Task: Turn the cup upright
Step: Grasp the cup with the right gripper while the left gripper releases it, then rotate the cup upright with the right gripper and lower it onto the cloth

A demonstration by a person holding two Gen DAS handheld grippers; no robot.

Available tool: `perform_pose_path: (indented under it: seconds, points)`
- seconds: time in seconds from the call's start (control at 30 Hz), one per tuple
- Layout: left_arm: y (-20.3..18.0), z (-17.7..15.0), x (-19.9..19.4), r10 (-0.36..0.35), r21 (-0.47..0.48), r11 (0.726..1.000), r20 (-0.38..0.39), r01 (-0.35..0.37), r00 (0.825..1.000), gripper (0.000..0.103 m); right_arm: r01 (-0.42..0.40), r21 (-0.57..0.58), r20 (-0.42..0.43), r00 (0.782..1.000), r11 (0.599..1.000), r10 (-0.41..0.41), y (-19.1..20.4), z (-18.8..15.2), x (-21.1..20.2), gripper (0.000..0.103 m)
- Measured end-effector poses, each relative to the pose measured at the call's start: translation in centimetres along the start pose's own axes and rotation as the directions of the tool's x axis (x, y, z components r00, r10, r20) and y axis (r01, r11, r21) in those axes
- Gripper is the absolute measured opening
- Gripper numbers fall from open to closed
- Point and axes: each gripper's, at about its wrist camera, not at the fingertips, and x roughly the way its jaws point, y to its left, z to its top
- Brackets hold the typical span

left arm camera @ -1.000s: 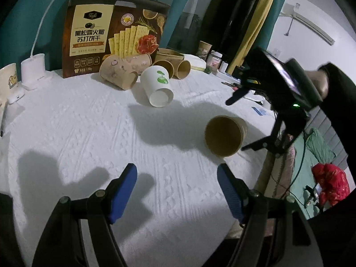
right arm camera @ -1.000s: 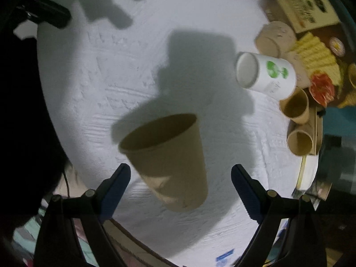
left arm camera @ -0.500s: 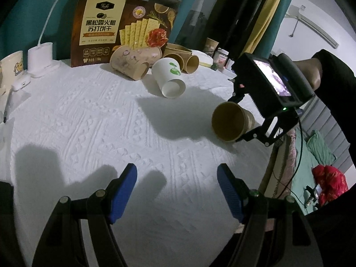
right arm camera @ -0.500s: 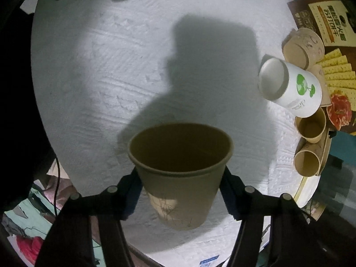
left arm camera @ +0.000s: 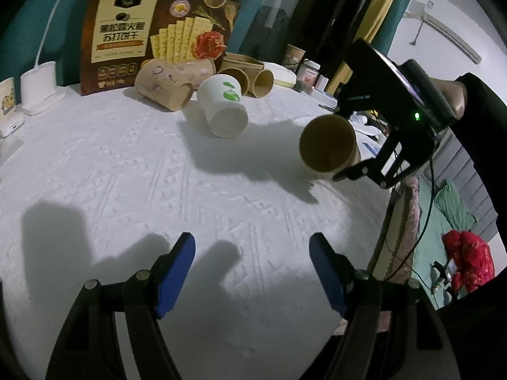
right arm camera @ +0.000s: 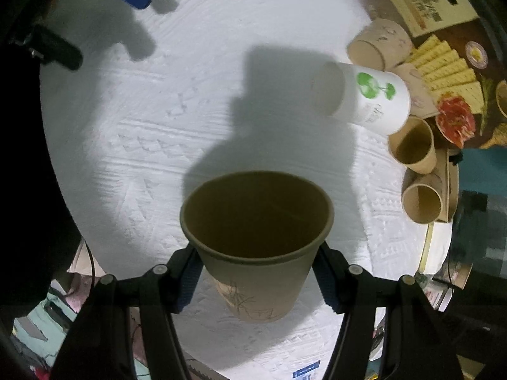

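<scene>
Table [left arm camera: 126,190] with white textured cloth, cracker box [left arm camera: 152,28] at the far edge, a cluster of cups lying on their sides in front of it.

Change over the last second: the right gripper [right arm camera: 258,277] went from fingers wide apart on either side of the brown cup [right arm camera: 256,237] to fingers clenched on its lower wall — the cup now sat gripped between the two blue pads. In the left wrist view the same brown cup [left arm camera: 328,147] was off the cloth, near the table's right edge, its mouth turned toward the left camera, so tilted rather than upright. Its shadow fell on the cloth below.

Left gripper [left arm camera: 252,272] — fingers spread, nothing between them, hovering over bare cloth near the front of the table, well apart from the cup.

White cup with green logo [left arm camera: 225,109] lay on its side, untouched; brown cups [right arm camera: 415,171] beside the box likewise.

Judgement: grasp and lift done, rotation partly made. Remaining — turn the mouth up, set the base on the cloth, release. Paper wall is thin; hard squeezing could dent it.
</scene>
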Motion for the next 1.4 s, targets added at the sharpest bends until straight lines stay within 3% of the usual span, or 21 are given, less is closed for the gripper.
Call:
perform_pose_path:
  seconds: [0.17, 0.27, 0.47, 0.6, 0.67, 0.8, 0.97, 1.17, 1.3, 1.4]
  points:
    - [-0.8, 0.3, 0.5, -0.004, 0.013, 1.000, -0.007, 0.004, 1.000, 0.074, -0.013, 0.059, 0.058, 0.998, 0.998, 0.010, -0.8, -0.9, -0.9, 0.061]
    - [-1.2, 0.3, 0.8, -0.019, 0.009, 1.000, -0.017, 0.019, 1.000, 0.074, -0.056, 0.133, 0.136, 0.990, 0.990, 0.038, -1.0, -1.4, -2.2, 0.061]
    - [-1.8, 0.5, 1.0, -0.051, -0.003, 0.999, -0.022, 0.051, 0.998, 0.074, -0.146, 0.365, 0.335, 0.942, 0.920, 0.017, -3.4, -3.8, -3.1, 0.061]
    - [-2.4, 0.6, 1.3, -0.072, 0.004, 0.997, -0.035, 0.072, 0.997, 0.074, -0.253, 0.532, 0.483, 0.874, 0.808, -0.045, -4.6, -6.1, -3.0, 0.061]
    - [-2.6, 0.6, 1.3, -0.079, 0.008, 0.997, -0.034, 0.079, 0.996, 0.074, -0.284, 0.619, 0.528, 0.841, 0.732, -0.121, -4.7, -7.5, -2.8, 0.061]
    - [-3.1, 0.6, 1.4, -0.071, 0.018, 0.997, -0.041, 0.071, 0.997, 0.074, -0.354, 0.737, 0.572, 0.780, 0.575, -0.253, -3.9, -9.9, -2.2, 0.061]
    - [-3.4, 0.7, 1.8, -0.060, 0.014, 0.998, -0.057, 0.061, 0.997, 0.074, -0.420, 0.804, 0.577, 0.722, 0.421, -0.381, -2.2, -12.1, -1.8, 0.061]
    - [-3.5, 0.7, 2.3, -0.039, -0.004, 0.999, -0.076, 0.039, 0.996, 0.074, -0.352, 0.874, 0.481, 0.723, 0.334, -0.497, 0.6, -12.6, -0.8, 0.061]
    - [-3.4, 0.6, 2.7, -0.015, -0.016, 1.000, -0.089, 0.013, 0.996, 0.074, -0.307, 0.910, 0.413, 0.738, 0.279, -0.534, 2.1, -12.7, 0.3, 0.061]
    - [-3.7, 0.5, 2.9, -0.017, -0.010, 1.000, -0.099, 0.016, 0.995, 0.074, -0.282, 0.924, 0.382, 0.738, 0.260, -0.557, 2.8, -12.9, 0.9, 0.061]
